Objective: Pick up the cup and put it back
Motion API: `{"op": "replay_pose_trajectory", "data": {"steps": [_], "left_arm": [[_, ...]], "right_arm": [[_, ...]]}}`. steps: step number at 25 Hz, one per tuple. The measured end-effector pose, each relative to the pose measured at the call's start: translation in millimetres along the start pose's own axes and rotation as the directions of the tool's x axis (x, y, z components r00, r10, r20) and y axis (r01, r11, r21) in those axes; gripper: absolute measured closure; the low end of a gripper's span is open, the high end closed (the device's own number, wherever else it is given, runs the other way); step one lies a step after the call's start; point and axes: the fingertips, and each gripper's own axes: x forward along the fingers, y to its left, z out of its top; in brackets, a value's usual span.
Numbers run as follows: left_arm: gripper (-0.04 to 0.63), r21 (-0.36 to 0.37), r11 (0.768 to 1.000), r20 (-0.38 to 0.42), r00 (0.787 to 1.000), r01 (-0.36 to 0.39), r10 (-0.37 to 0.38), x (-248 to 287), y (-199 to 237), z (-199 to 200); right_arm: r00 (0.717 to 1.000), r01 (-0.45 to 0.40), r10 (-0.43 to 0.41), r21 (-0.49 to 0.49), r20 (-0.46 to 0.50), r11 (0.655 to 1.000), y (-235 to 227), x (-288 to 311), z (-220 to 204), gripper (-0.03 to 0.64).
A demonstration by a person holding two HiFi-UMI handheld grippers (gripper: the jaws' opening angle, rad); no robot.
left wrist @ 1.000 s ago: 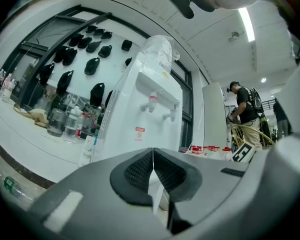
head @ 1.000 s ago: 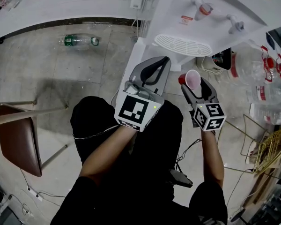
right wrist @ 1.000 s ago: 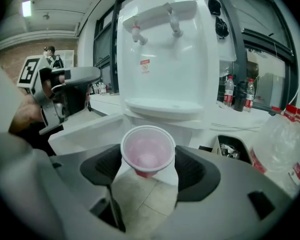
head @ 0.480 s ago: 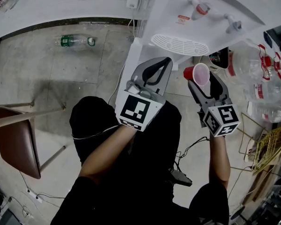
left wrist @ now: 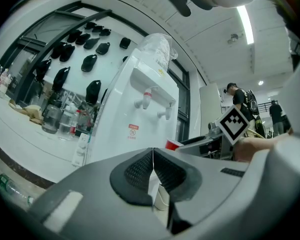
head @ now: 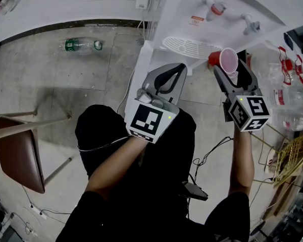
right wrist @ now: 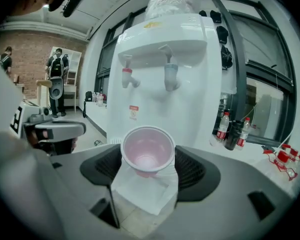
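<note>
Half looks done: the right gripper pinches the red cup at 1 o'clock near the water cooler, the left gripper is squeezed closed on nothing, and putting it back is left

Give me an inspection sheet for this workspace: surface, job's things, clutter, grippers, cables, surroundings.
Surface: bare concrete floor.
Job's things: red cup, looks empty, held in front of the water dispenser.
Clutter: plastic bottle lying on the floor.
Grippers: right gripper shut on the cup; left gripper shut, nothing between its jaws.
Cables: black cable on the floor beside the person.
Surroundings: chair at left; water jugs at right.
</note>
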Motion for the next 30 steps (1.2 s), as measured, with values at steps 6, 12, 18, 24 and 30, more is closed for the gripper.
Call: {"op": "replay_pose_trajectory", "data": {"steps": [6,12,18,24,30], "left_arm": [[0.588,-0.009,1.0,0.004,1.0,0.007,-0.007,-1,-2,1],[0.588,-0.006,1.0,0.006,1.0,0.01,-0.01,-1,-3,2],[0.588,-0.016,1.0,0.004,1.0,0.007,-0.007,-2,-1,1],[0.588,-0.023,1.0,0.008,1.0,0.012,-0.012,-2,-2,2],[0.588,-0.024,1.0,0.009,1.0,0.012,-0.012,-3,-1,2]], "right_arm": [[0.999,0.017,-0.017,0.0,-0.029,1.0,-14,16,-6,0.296],[0.998,0.042,-0.042,0.019,-0.039,0.999,-23,27,-13,0.296],[0.998,0.043,-0.041,0.027,-0.056,0.999,-25,38,-13,0.296],[0.997,0.04,-0.037,0.033,-0.07,0.999,-26,45,-10,0.296],[0.997,0.04,-0.037,0.05,-0.069,0.998,-28,49,-8,0.296]]}}
